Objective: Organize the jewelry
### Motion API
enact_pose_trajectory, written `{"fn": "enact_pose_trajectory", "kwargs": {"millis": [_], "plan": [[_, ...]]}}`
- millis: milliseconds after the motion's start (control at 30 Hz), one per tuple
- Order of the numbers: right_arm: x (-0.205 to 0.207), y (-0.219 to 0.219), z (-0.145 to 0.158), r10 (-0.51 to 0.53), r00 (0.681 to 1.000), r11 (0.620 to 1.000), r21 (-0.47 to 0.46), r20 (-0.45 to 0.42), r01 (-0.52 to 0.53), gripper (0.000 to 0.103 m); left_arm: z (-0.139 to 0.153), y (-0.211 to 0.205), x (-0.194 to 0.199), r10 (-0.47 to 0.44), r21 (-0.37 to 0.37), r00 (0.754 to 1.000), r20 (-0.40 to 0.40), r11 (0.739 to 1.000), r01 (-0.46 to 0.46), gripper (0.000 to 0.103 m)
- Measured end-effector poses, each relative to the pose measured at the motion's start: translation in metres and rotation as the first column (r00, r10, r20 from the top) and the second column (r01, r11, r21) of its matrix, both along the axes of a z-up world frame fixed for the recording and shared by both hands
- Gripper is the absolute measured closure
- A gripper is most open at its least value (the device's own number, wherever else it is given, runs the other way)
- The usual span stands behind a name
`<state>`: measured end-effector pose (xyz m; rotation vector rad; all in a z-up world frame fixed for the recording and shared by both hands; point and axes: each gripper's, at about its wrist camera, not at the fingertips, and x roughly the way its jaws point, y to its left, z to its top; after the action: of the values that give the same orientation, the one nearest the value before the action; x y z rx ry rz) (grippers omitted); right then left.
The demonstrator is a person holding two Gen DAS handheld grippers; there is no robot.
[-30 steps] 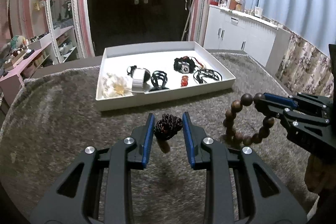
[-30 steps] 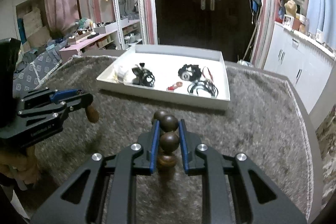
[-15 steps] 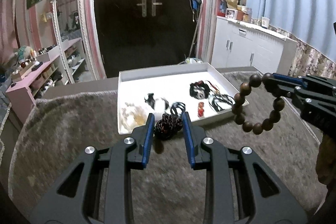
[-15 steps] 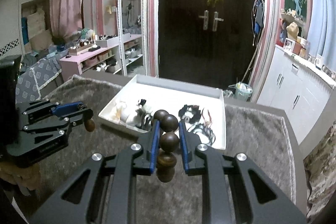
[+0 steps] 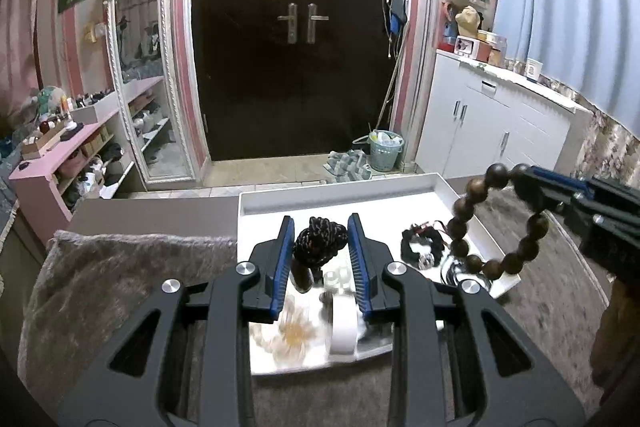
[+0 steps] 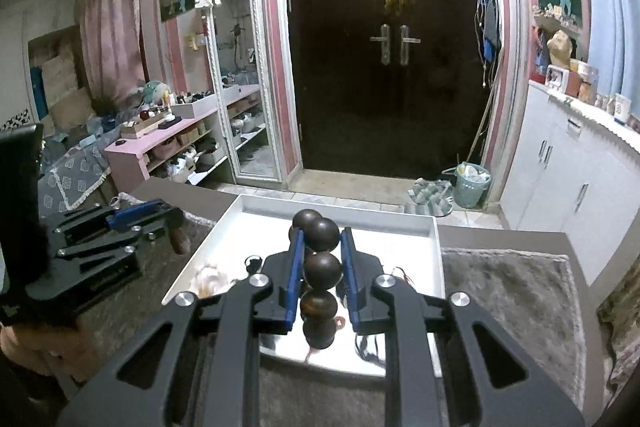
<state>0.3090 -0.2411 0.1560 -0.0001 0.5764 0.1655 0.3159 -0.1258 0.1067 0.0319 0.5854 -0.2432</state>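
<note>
My left gripper (image 5: 320, 235) is shut on a dark braided cord bundle (image 5: 319, 242) with a brown pendant hanging below, held above the near left part of the white tray (image 5: 340, 191). My right gripper (image 6: 320, 247) is shut on a brown wooden bead bracelet (image 6: 321, 267), which hangs over the tray's (image 6: 352, 217) near edge. In the left wrist view the bracelet (image 5: 464, 227) hangs as a ring from the right gripper (image 5: 524, 183). The tray holds a pale flower piece (image 5: 294, 337), a white band (image 5: 344, 327) and dark cords (image 5: 420, 247).
The tray lies on a grey fuzzy mat (image 5: 120, 267) on a table. Beyond the far edge are a dark double door (image 5: 300, 47), a mirror, pink shelves (image 6: 168, 139) at the left and white cabinets (image 5: 500, 123) at the right.
Both grippers have risen and moved forward over the tray, each keeping its piece. The tray now lies right under the fingers instead of ahead of them.
</note>
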Motion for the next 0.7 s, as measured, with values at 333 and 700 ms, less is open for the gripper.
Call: {"fn": "enact_pose_trajectory", "kwargs": {"millis": [333,700], "plan": [[0.084,0.01,-0.043,0.013,0.997,0.999,0.045,-0.075,-0.01,0.085,-0.042,-0.008,0.084,0.021,0.025,0.998,-0.064,0.999,-0.019,0.077],[0.127,0.021,-0.087,0.033,0.989,0.998,0.052,-0.145,-0.025,0.085,-0.084,0.0,0.126,0.093,0.107,0.986,-0.141,0.991,-0.079,0.077]]}}
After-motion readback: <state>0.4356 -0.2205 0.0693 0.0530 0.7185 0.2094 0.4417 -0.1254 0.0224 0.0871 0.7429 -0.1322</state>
